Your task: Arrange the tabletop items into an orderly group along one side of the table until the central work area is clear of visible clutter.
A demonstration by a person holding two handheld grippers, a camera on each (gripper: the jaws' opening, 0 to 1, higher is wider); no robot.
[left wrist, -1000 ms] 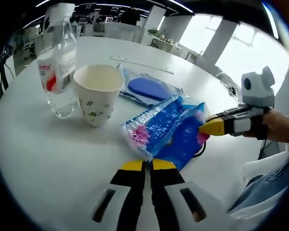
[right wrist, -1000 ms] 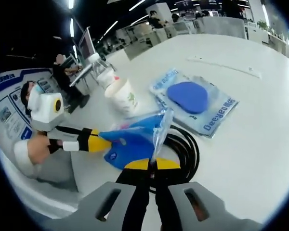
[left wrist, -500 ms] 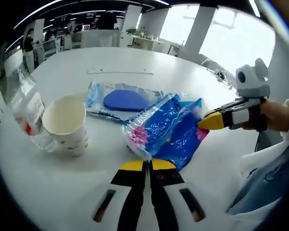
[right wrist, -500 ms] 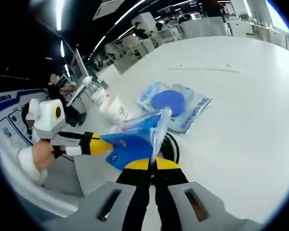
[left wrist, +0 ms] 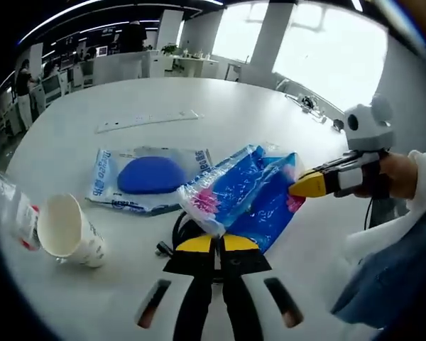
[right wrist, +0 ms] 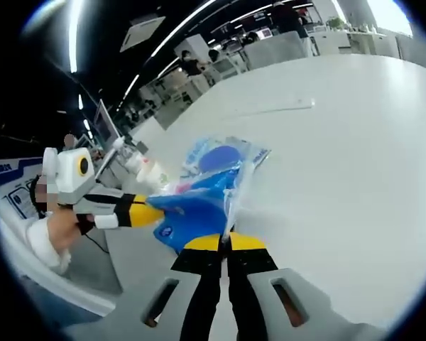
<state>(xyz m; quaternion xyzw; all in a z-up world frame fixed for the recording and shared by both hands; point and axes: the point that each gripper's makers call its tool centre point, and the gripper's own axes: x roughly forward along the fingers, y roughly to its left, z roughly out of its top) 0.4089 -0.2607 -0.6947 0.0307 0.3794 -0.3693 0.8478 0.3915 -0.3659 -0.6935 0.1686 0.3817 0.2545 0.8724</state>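
Observation:
A blue and pink crinkly snack bag (left wrist: 245, 195) hangs above the white table (left wrist: 220, 106), held at both ends. My left gripper (left wrist: 216, 244) is shut on its near edge. My right gripper (left wrist: 307, 186) comes in from the right and is shut on its other corner. In the right gripper view the same bag (right wrist: 199, 206) sits between my right gripper (right wrist: 224, 243) and my left gripper (right wrist: 150, 212). Below the bag lies a coiled black cable (left wrist: 179, 229). A paper cup (left wrist: 69, 232) and a clear water bottle (left wrist: 8, 213) stand at the left.
A clear packet with a blue pad (left wrist: 149, 175) lies flat behind the bag, and it is also in the right gripper view as a clear packet (right wrist: 226, 156). A thin white strip (left wrist: 145, 121) lies farther back. A person's sleeve (left wrist: 383, 284) is at the right.
Both grippers have raised the bag higher off the table, still shut on it. Both cameras have swung, so cup and bottle sit farther left. The cable now shows under the bag.

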